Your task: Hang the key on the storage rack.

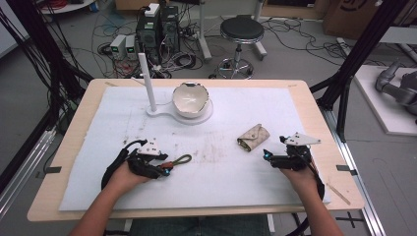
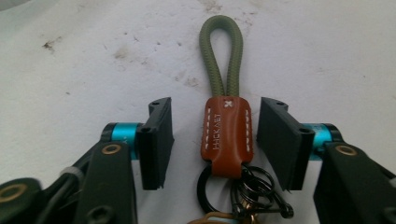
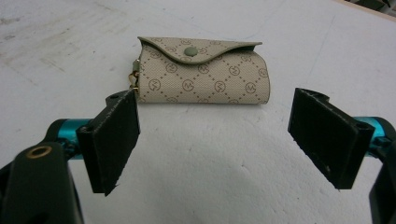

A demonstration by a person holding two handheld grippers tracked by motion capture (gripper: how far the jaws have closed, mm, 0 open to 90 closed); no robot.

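Left gripper straddles the key fob (pads not touching).

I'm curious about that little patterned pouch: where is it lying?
The pouch lies on the white mat, right of middle in the high view, just ahead of the right tool.

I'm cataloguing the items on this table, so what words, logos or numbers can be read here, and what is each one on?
"HICKAET", stamped along the brown leather tab of the key strap with the green cord loop; the letters are small, so the spelling is uncertain.
"M" inside a circle, repeated as a pattern over the beige pouch.
Boxes and devices on the floor behind the table: any print there is too small to read.
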